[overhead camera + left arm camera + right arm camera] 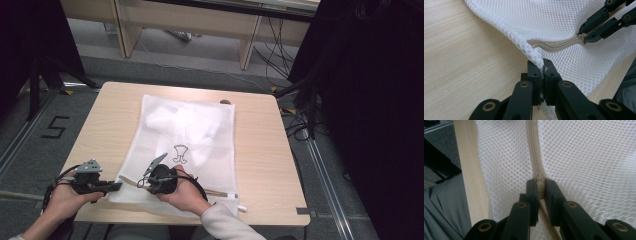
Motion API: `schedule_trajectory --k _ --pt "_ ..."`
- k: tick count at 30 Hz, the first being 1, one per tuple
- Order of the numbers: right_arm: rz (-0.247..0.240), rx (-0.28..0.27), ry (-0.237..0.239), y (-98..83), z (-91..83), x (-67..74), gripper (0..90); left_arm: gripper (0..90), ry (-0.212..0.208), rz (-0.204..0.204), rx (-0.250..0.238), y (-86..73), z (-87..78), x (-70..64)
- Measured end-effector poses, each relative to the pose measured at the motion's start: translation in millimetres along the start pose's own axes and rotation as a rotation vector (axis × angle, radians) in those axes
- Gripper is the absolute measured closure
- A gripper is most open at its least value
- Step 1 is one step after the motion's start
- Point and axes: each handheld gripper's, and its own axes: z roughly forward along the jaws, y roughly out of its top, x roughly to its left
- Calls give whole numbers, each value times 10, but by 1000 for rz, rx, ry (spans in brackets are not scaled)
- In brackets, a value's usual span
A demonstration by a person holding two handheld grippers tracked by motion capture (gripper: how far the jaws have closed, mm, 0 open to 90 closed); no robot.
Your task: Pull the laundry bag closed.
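A white mesh laundry bag [220, 150] lies flat on the wooden table [260, 150], with a white garment [175, 120] bearing a small black print inside. A beige zipper [220, 192] runs along its near edge. My left gripper [118, 186] is shut on the bag's near left corner [534, 53], the mesh pinched between the pads. Just to its right, my right gripper [141, 182] is shut on the zipper pull [539, 178], with the zipper [534, 150] running away from the jaws. In the left gripper view the right gripper [584, 35] holds the zipper's end [554, 46].
The table's near edge [469, 170] lies close beside the bag, with the person's grey trousers [444, 205] below it. Bare wood flanks the bag left and right. Beyond the table are desk legs [247, 47], floor cables [295, 120] and a dark curtain [370, 100].
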Motion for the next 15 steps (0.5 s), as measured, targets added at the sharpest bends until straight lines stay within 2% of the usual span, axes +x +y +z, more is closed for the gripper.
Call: schedule_trajectory --k 6,7,9,12,13,15 --pt "-1 2 1 0 -21 2 824 856 -1 0 0 0 0 -1" --pt "-3 1 -2 0 -20 5 824 856 -4 5 19 7 -10 6" --pt "-6 5 -4 -5 -26 5 824 856 -1 -2 -1 -1 1 2" --pt "-3 7 0 -15 -38 -7 824 856 -4 7 23 8 -9 9" --pt "2 8 -2 -19 -40 -6 823 856 2 2 5 0 0 4" --pt "0 6 -5 -25 -45 -8 824 856 1 1 3 0 3 2"
